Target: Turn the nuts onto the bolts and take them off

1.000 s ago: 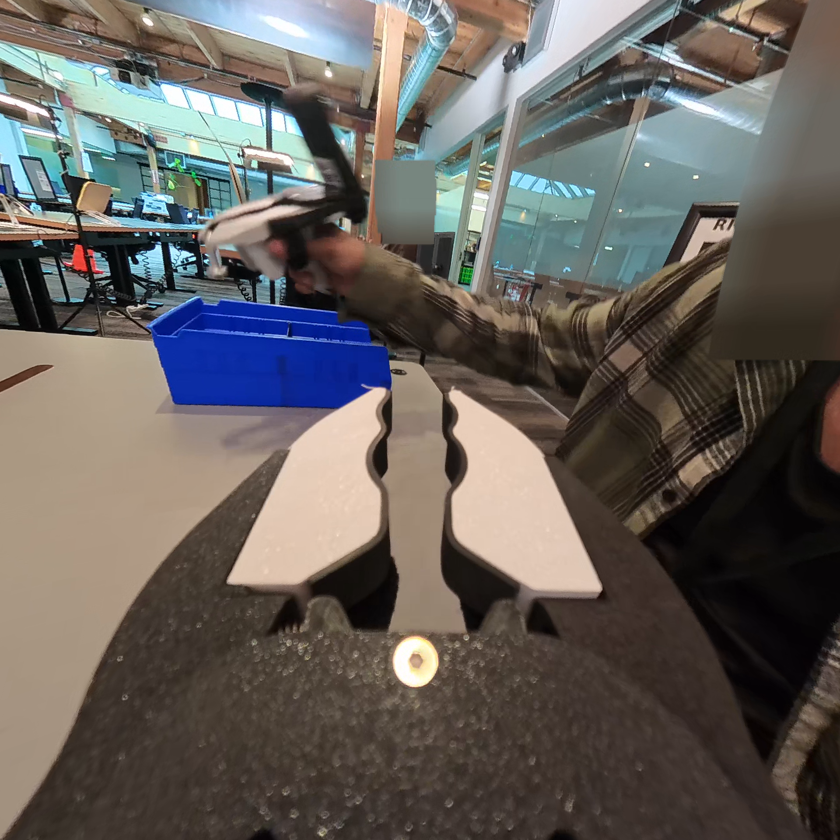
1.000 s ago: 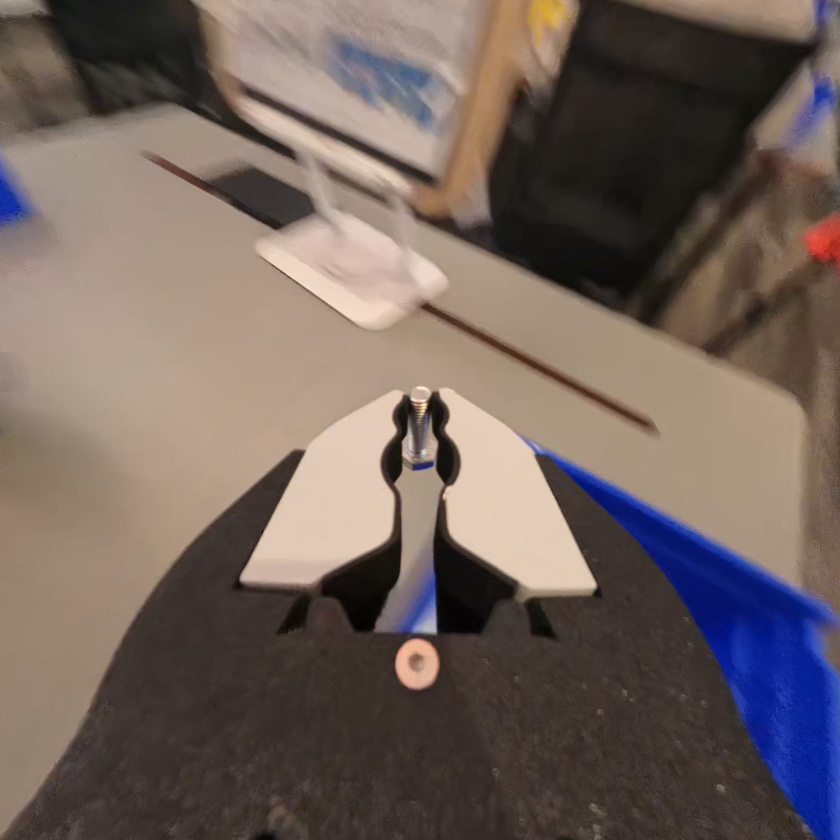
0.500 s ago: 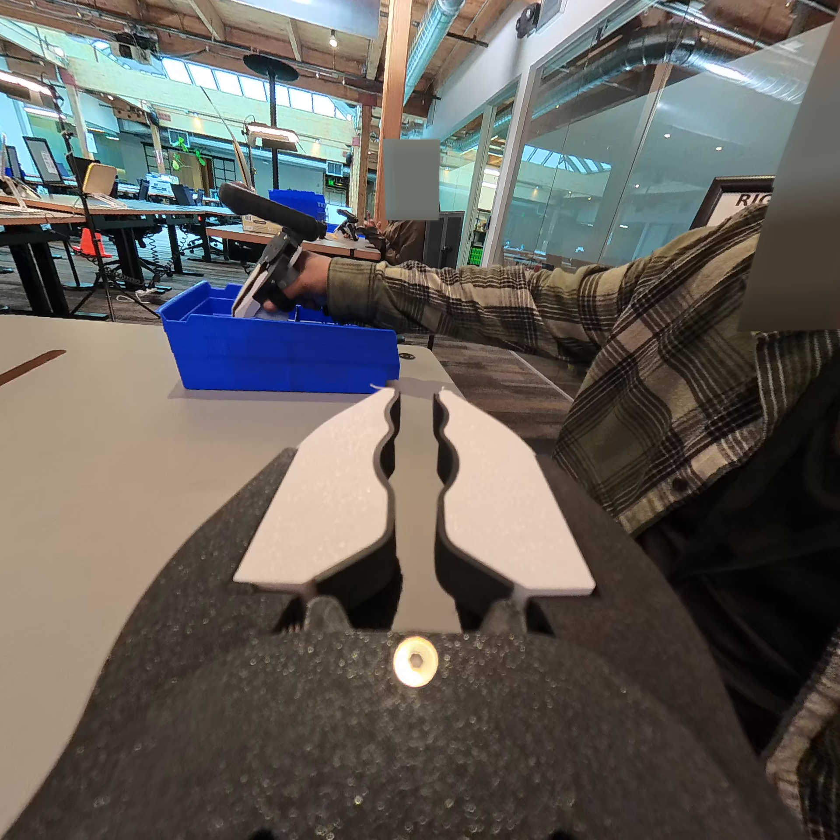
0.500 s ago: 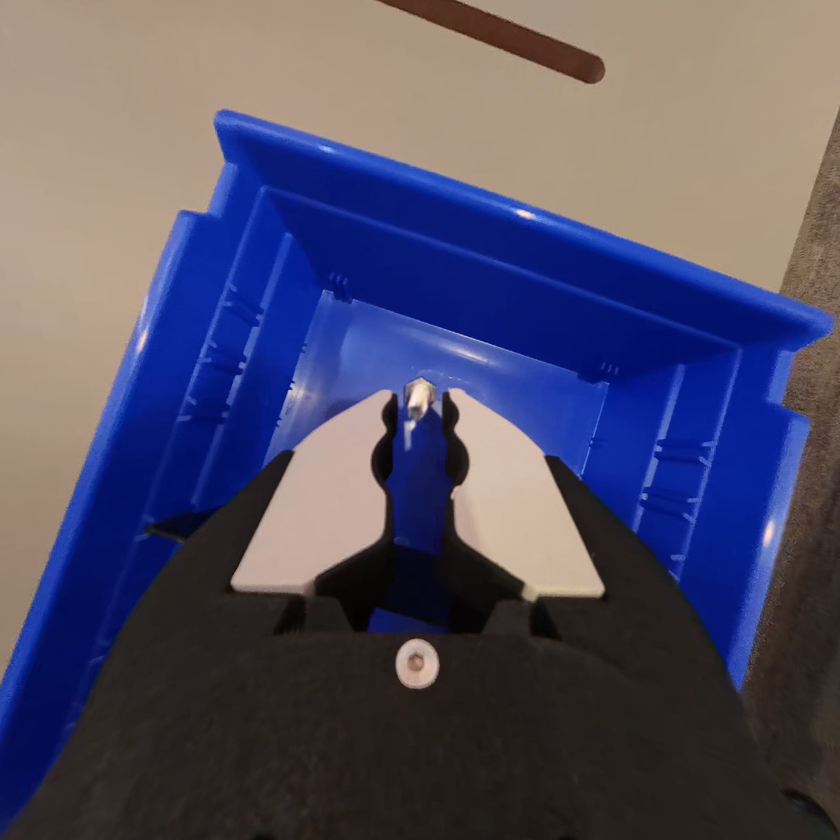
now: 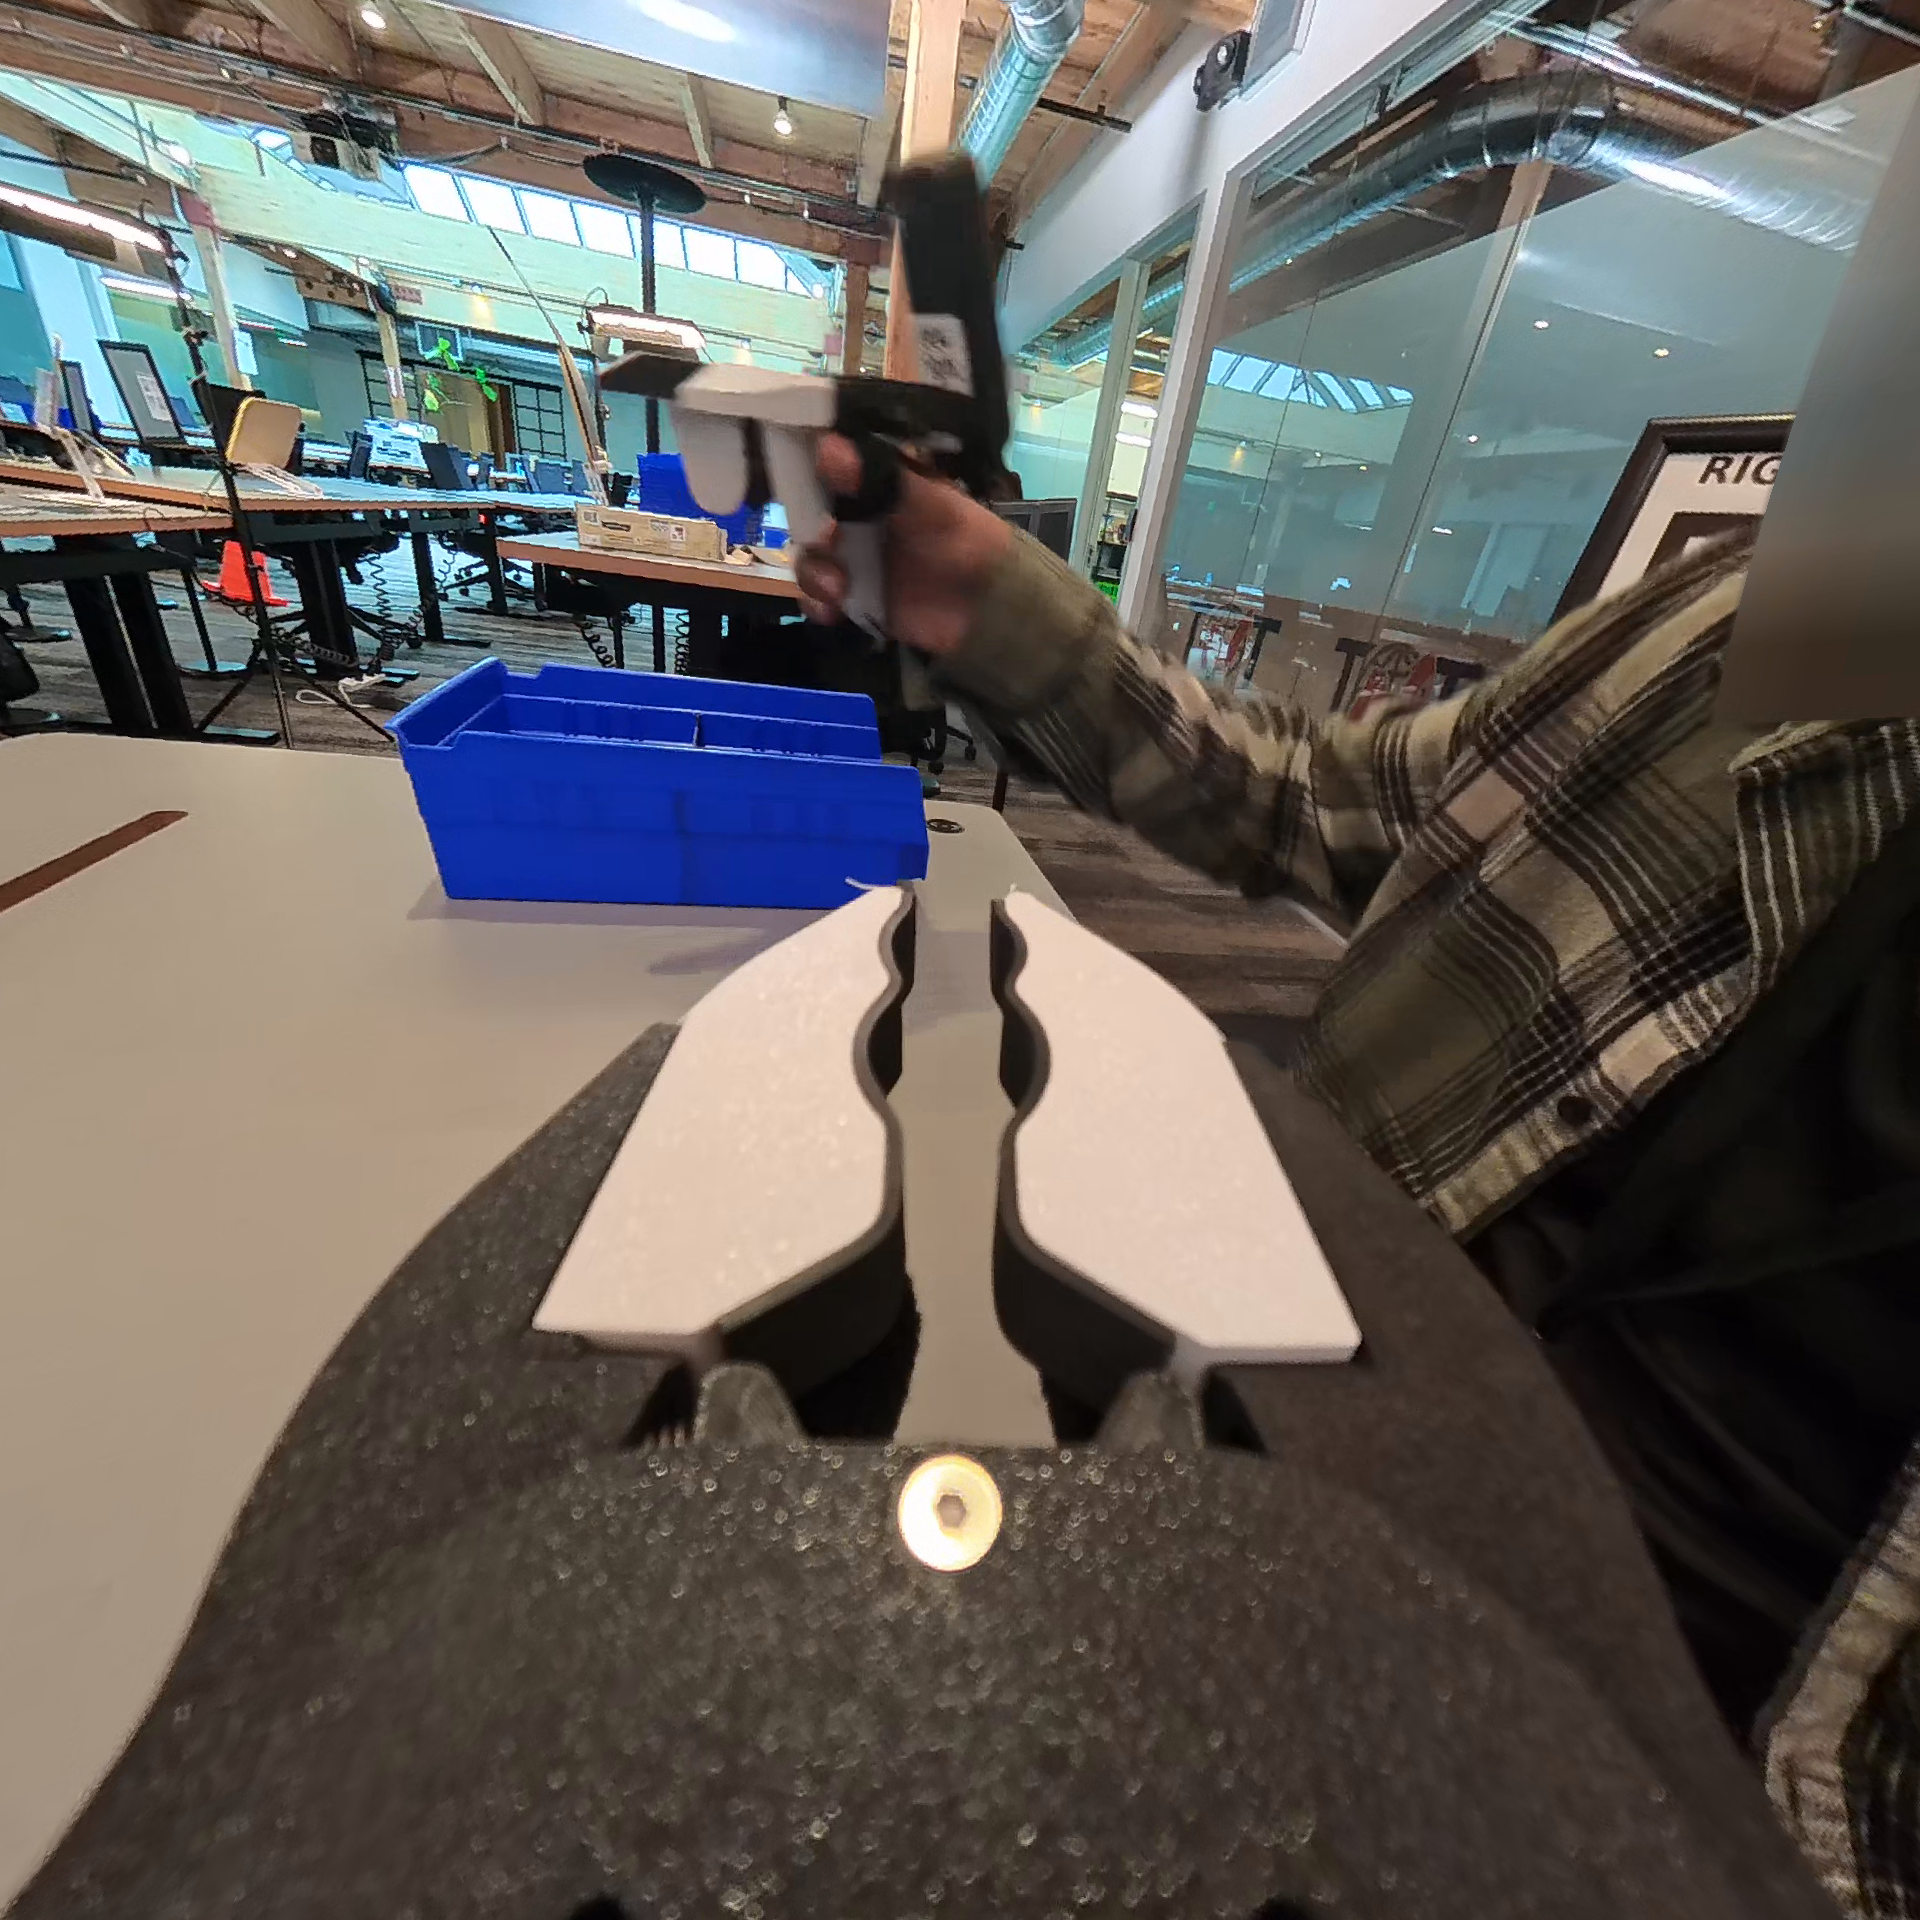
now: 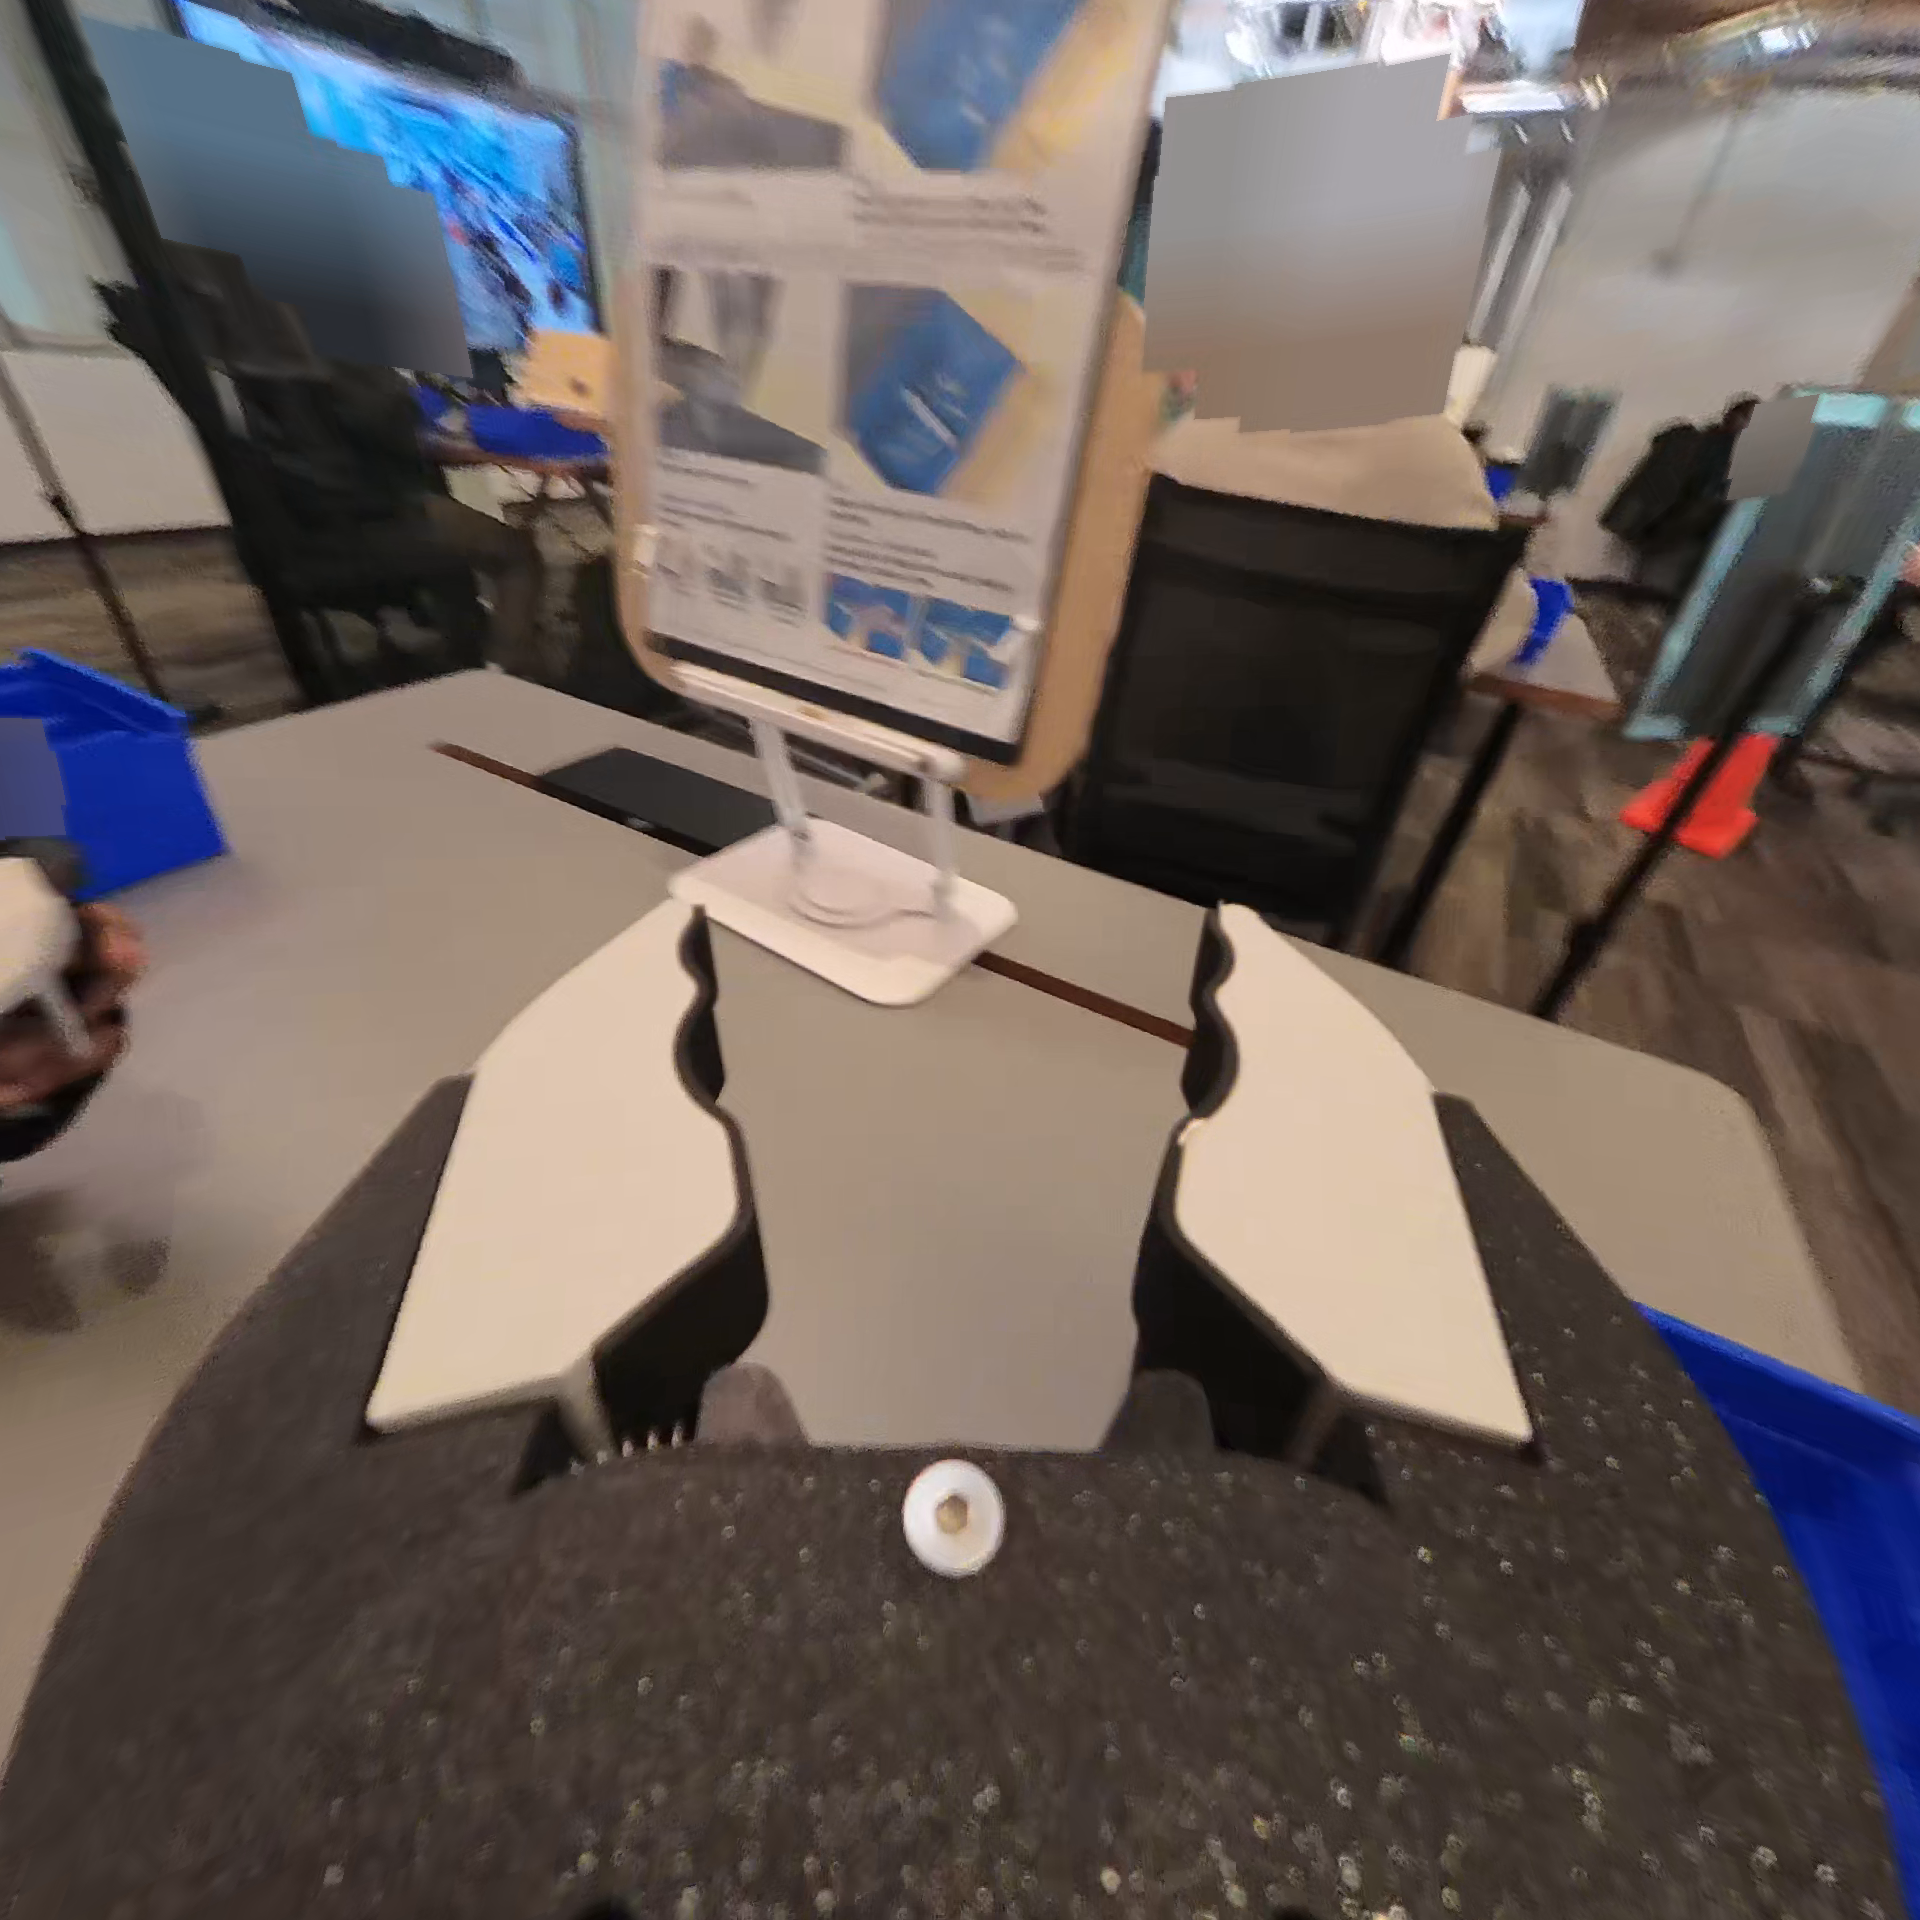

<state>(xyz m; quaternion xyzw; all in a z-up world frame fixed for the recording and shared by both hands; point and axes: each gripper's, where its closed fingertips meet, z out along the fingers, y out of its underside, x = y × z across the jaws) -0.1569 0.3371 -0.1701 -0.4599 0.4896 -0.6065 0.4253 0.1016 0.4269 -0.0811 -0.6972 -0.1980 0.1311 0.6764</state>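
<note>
The right hand-held gripper [image 6: 951, 925] is hovering spread wide, empty, above the grey table [image 6: 416, 935]; the left hand-held gripper [image 5: 951, 904] (narrow gap, gripping nothing) is facing the far blue plastic bin [image 5: 665, 800].

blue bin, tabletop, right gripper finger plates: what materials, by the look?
Blue bin: likely moulded plastic, uniform colour, ribbed walls, slight sheen.
Tabletop: smooth grey laminate or similar, matte with soft reflections; cannot confirm.
Right gripper fingers: flat white plates, fine-grained matte, probably printed plastic, over black wavy pads, possibly rubber.
</note>
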